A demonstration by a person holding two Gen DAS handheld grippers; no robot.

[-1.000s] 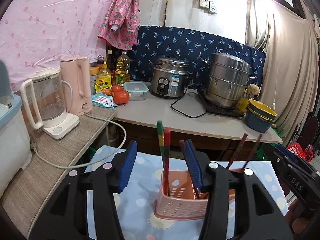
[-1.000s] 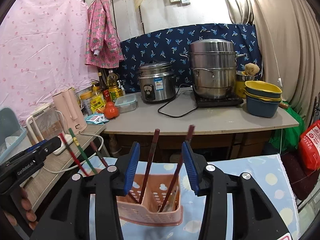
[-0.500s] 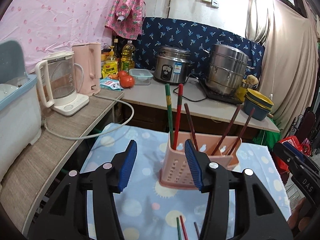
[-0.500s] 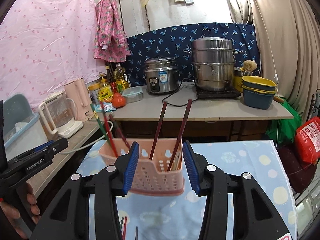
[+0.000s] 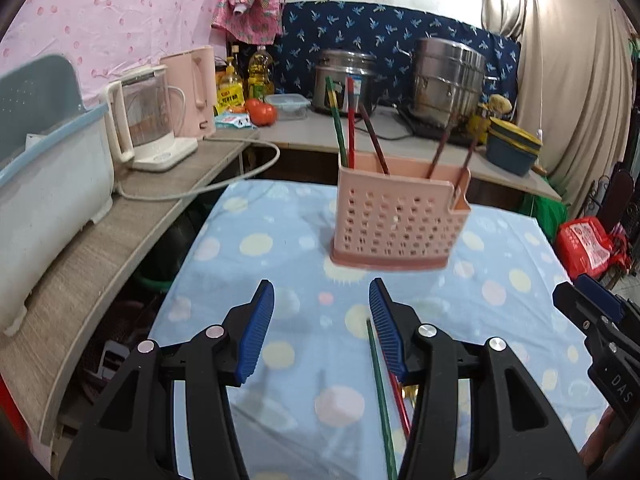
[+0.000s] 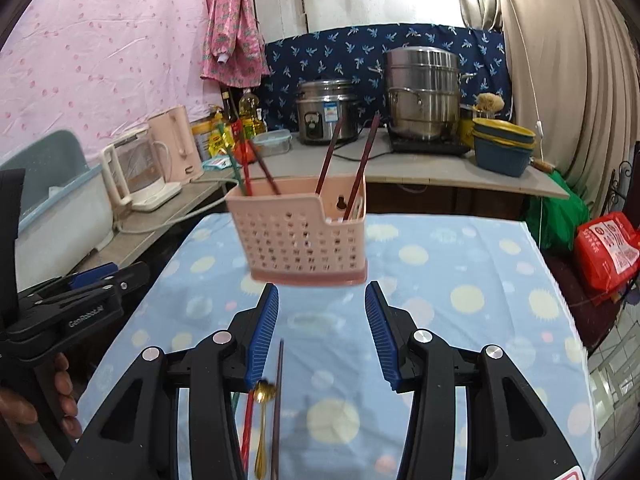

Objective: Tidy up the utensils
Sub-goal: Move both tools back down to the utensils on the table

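1. Pink perforated plastic makes up the utensil holder (image 5: 394, 220), which stands upright on the blue dotted cloth (image 5: 256, 280) covering the surface, ahead of both tools.
2. Inside the holder, a green chopstick (image 5: 336, 120) and a red chopstick (image 5: 351, 120) lean together in its left end, a dark one (image 5: 374, 140) stands beside them, and a dark brown pair (image 6: 346, 156) leans in the right part.
3. Left tool (image 5: 322, 326) hovers above the cloth with its blue-padded jaws spread wide and nothing between them.
4. Right tool (image 6: 322, 330) is likewise wide apart and holds nothing; in the left wrist view it shows only at the right edge.
5. Loose utensils lie flat on the cloth near the tools: a green chopstick (image 5: 382, 396) and a red chopstick (image 5: 400, 404) just beside the left tool's right finger, and, in the right wrist view, a gold spoon (image 6: 263, 420) and a dark brown chopstick (image 6: 277, 404) next to the right tool's left finger.
6. Behind the cloth, a grey surface (image 6: 440, 168) carries a rice cooker (image 6: 327, 110), a steel steamer pot (image 6: 424, 96) and stacked blue and yellow bowls (image 6: 504, 146).
7. On the side surface to the left stand a glass kettle (image 5: 146, 120) and a pink jug (image 5: 192, 92).
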